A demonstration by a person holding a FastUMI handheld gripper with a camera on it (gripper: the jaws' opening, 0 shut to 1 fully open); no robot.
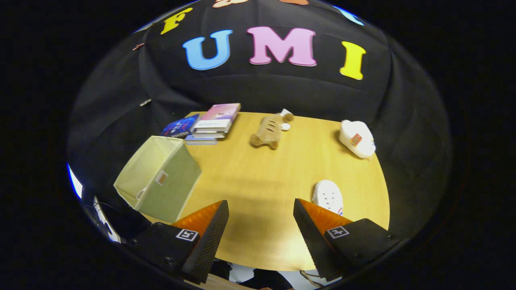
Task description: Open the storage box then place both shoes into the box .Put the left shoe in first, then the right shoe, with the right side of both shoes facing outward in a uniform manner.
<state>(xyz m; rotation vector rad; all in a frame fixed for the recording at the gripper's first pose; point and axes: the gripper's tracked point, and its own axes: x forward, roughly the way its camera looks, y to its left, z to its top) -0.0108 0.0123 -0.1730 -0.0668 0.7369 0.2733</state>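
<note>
Box [161, 179], soft fabric cube, sits on wooden tabletop [258, 181]; perforated shoe [328, 196] probably foam; hand-held gripper [260, 219] gapes wide, empty.

No legible text on the books [209, 123] or the far shoe's [357, 139] label.

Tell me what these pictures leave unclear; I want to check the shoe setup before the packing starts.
- Pale green fabric storage box, gripper view: its inside is barely seen, the near wall hides it.
- White perforated clog shoe just beyond the open fingers of the gripper: one finger hides its near end, so left or right is unclear.
- White shoe with a coloured patch at the far edge of the wooden table: too small to tell its side.
</note>
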